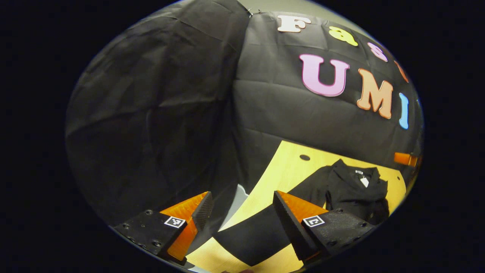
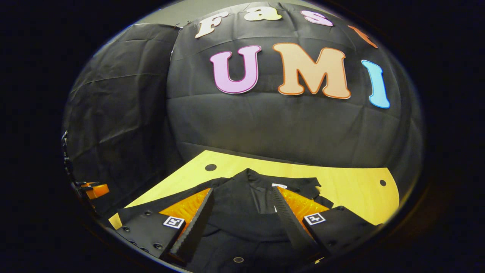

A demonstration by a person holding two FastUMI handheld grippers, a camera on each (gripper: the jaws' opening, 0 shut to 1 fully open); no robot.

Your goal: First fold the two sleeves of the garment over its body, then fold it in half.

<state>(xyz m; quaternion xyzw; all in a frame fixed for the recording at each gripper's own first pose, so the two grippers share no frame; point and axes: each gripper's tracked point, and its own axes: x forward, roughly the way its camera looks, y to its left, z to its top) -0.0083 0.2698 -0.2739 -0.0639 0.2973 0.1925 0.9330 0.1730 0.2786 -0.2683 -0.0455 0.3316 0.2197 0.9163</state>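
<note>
A black collared garment (image 1: 352, 189) lies spread on the yellow table (image 1: 288, 167). In the left gripper view its one sleeve (image 1: 257, 231) stretches out toward the table's near edge. My left gripper (image 1: 241, 199) hangs open above the end of that sleeve, touching nothing. In the right gripper view the garment's body (image 2: 242, 216) and collar (image 2: 261, 182) lie straight ahead. My right gripper (image 2: 242, 191) stands open over the chest, jaws wide, holding nothing. The other sleeve is hidden.
The table (image 2: 341, 182) has small round holes (image 2: 210, 167) near its back corners and ends close to the black cloth wall. The left gripper (image 2: 93, 189) shows at the far left of the right gripper view. Bare wood lies behind the collar.
</note>
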